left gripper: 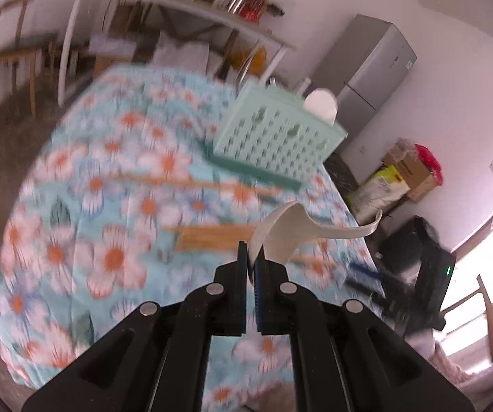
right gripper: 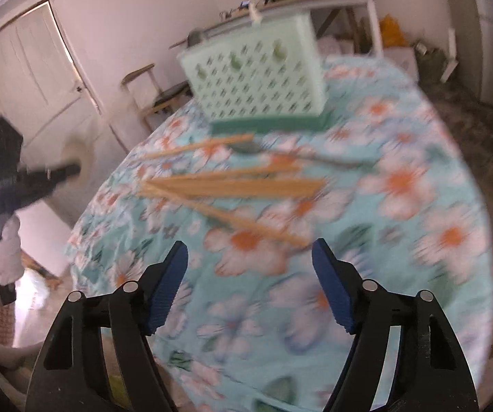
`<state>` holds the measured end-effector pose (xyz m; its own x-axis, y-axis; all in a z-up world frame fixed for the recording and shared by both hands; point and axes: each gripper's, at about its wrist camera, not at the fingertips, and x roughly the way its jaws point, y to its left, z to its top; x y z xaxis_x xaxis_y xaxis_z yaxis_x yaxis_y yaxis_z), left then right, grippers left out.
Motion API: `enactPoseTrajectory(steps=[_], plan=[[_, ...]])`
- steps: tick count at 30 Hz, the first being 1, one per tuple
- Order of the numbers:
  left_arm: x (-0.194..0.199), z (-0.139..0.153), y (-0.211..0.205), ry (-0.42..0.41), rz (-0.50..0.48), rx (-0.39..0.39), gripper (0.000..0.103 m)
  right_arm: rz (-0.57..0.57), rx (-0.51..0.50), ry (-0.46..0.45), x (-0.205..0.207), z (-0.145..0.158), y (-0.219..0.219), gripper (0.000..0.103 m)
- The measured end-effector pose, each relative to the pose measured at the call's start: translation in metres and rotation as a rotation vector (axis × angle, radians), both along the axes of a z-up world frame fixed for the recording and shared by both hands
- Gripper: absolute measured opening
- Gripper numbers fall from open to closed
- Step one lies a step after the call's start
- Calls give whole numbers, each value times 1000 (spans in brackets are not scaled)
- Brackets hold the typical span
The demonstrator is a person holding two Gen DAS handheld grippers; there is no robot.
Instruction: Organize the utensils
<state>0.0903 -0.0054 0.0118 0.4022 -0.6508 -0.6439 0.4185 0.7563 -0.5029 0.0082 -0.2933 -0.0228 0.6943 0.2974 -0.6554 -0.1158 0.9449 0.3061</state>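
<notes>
My left gripper (left gripper: 253, 250) is shut on the bowl end of a white soup spoon (left gripper: 291, 230), held above the flowered tablecloth (left gripper: 109, 257) with its handle curving off to the right. A mint-green perforated basket (left gripper: 280, 137) stands on a darker green tray at the table's far side, and a white spoon (left gripper: 322, 104) pokes out of it. Wooden chopsticks (right gripper: 239, 185) lie scattered in the middle of the table, with a metal spoon (right gripper: 253, 147) just behind them near the basket (right gripper: 256, 79). My right gripper (right gripper: 249, 257) hovers open over the cloth, short of the nearest chopsticks, nothing between its fingers.
The left gripper's black body (right gripper: 23, 185) shows at the left edge of the right wrist view. Beyond the table are a wooden chair (left gripper: 12, 51), a cluttered white shelf table (left gripper: 177, 3), a grey fridge (left gripper: 373, 68) and boxes (left gripper: 407, 171) on the floor.
</notes>
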Motion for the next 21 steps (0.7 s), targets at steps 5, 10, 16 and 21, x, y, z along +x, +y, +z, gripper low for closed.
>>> enactPoseTrajectory(steps=[5,10,16,21], plan=[[8,-41,7,116,29,65,3,-9,-65,-62,20,29,-8,64],[20,-67,12,180,85,69,3,90,-206,-80,61,31,24,54],[30,-66,8,148,106,56,4,222,-381,-38,111,5,63,36],[36,-70,8,134,120,52,4,286,-460,15,136,-14,78,23]])
